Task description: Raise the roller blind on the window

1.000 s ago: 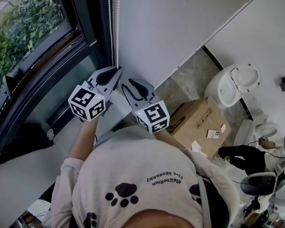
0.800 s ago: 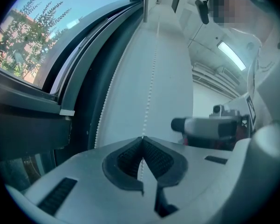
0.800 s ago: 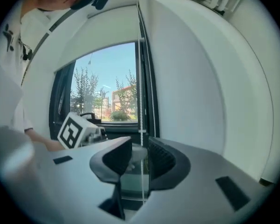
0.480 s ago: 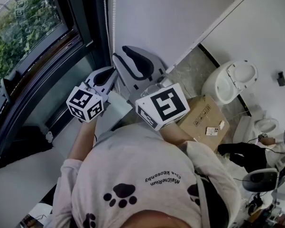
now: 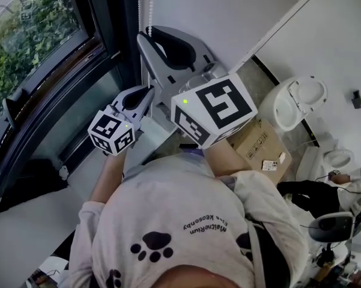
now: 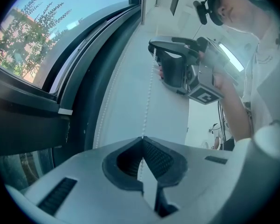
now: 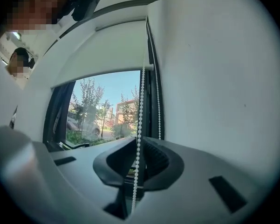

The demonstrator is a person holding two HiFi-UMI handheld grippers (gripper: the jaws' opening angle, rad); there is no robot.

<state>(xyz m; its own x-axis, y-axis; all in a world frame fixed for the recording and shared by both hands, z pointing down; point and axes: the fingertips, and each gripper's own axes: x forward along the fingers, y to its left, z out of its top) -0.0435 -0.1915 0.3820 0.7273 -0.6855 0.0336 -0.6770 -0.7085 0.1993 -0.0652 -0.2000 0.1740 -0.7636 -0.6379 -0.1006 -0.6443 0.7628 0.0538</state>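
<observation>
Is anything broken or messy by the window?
Nothing looks broken. The white bead chain hangs straight beside the window; the left tool is shut on it, and the right tool, higher up, is closing with the chain between its jaws.

Between the closing light-grey jaws of our right gripper (image 7: 139, 143), lined with black ribbed pads (image 7: 156, 160), we see a white beaded cord (image 7: 140, 115); beyond those jaws, a plain white roller blind (image 7: 116, 50), a black window frame (image 7: 56, 115), green trees (image 7: 88, 106) and blue sky (image 7: 116, 85); our left gripper (image 6: 142, 140) shows the same grey and black; each marker cube (image 5: 111, 134) bears black squares on white.
</observation>
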